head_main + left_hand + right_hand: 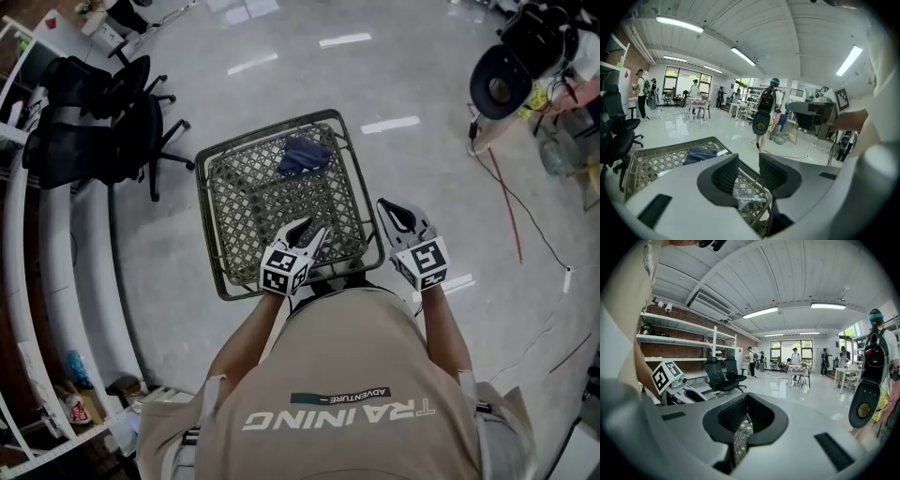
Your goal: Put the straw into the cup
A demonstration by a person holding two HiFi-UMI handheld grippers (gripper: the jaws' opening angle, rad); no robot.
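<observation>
My left gripper (748,160) hung with jaws released over what I took for the wrapped straw (746,197), lying in the basket (208,230). The right gripper (746,404) was clenched, empty. I saw no cup. The jaws might snag mesh.

Hidden behind left gripper (312,231): part of near rim of basket (208,225). Clear wrapper (743,194) half covered, contents too blurred to tell.

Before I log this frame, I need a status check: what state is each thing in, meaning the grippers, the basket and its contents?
Left gripper: jaws open, gripping nothing.
Right gripper: jaws shut, empty.
Brown lattice-mesh basket: upright on the floor, open-topped.
Dark blue cloth: crumpled, lying inside the basket.
Clear plastic wrapper: crumpled, seen through the left gripper's gap, not gripped.
</observation>
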